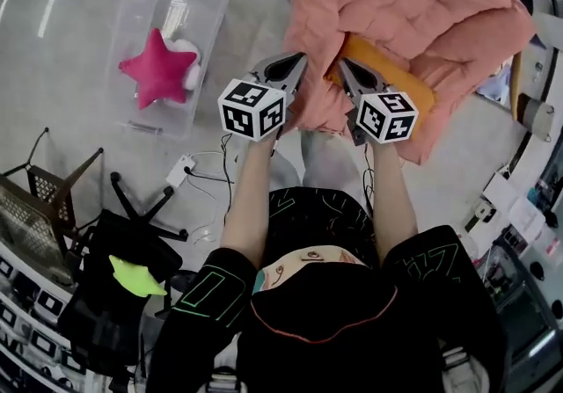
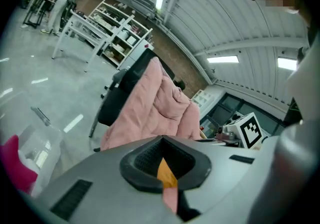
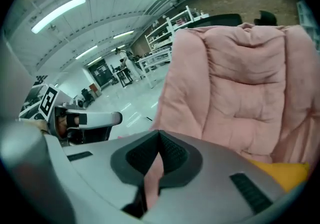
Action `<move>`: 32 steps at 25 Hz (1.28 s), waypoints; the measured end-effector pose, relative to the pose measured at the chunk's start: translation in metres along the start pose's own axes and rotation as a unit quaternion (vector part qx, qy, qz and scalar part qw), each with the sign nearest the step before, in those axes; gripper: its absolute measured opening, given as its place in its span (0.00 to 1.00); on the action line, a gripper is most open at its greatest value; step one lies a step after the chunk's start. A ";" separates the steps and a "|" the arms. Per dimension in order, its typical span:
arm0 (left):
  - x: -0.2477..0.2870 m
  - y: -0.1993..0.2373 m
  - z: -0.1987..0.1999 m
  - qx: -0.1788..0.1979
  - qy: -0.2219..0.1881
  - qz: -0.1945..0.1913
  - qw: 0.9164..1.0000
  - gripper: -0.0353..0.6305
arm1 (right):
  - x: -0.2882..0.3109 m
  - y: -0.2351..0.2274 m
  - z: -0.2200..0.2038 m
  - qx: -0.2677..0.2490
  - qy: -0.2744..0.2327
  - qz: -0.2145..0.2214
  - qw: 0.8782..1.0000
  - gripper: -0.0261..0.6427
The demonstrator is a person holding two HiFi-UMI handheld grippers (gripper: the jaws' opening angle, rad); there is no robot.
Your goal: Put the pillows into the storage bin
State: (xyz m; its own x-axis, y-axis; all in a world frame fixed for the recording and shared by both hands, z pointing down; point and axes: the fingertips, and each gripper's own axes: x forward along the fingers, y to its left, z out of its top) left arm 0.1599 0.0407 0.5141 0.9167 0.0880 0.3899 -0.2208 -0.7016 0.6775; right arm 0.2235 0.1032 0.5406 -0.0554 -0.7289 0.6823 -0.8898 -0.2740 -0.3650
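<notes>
Head view: the clear storage bin (image 1: 132,0) sits on the floor at far left, with a magenta star pillow (image 1: 158,70) already inside. Right of it, the left gripper (image 1: 293,70) and right gripper (image 1: 350,76) each have their fingers clenched on a thin fold of the big pink quilted pillow (image 1: 413,4), which hangs in the air well apart from the bin. Such shallow pinches could slip under the pillow's bulk. It also looks wide enough to snag on the bin's rim.
</notes>
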 end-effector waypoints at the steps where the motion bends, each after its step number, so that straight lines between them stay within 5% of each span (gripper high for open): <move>1: 0.015 -0.015 -0.007 0.004 0.013 -0.011 1.000 0.04 | -0.014 -0.017 -0.005 0.011 -0.006 -0.013 1.000 0.04; 5: 0.069 -0.066 -0.040 0.018 0.066 -0.045 0.997 0.04 | -0.062 -0.076 -0.025 0.049 -0.027 -0.058 0.997 0.04; 10: 0.119 -0.100 -0.099 0.006 0.128 -0.022 0.992 0.04 | -0.107 -0.142 -0.051 0.050 -0.026 -0.093 0.994 0.04; 15: 0.156 -0.118 -0.149 -0.037 0.144 0.016 0.989 0.04 | -0.132 -0.202 -0.066 0.000 0.009 -0.106 0.994 0.04; 20: 0.181 -0.118 -0.192 -0.103 0.132 0.049 0.985 0.05 | -0.121 -0.231 -0.086 -0.079 0.076 -0.073 0.991 0.05; 25: 0.205 -0.111 -0.231 -0.169 0.131 0.076 0.974 0.29 | -0.093 -0.244 -0.113 -0.135 0.169 -0.011 0.976 0.35; 32: 0.227 -0.087 -0.271 -0.262 0.133 0.088 0.952 0.64 | -0.047 -0.265 -0.143 -0.181 0.277 0.040 0.943 0.50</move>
State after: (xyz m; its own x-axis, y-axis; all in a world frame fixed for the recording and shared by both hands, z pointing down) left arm 0.2966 0.3131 0.7126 0.7494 0.2262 0.6223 -0.5619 -0.2799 0.7784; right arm 0.3972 0.2997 0.6958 -0.2678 -0.2707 0.9247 -0.9635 0.0730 -0.2577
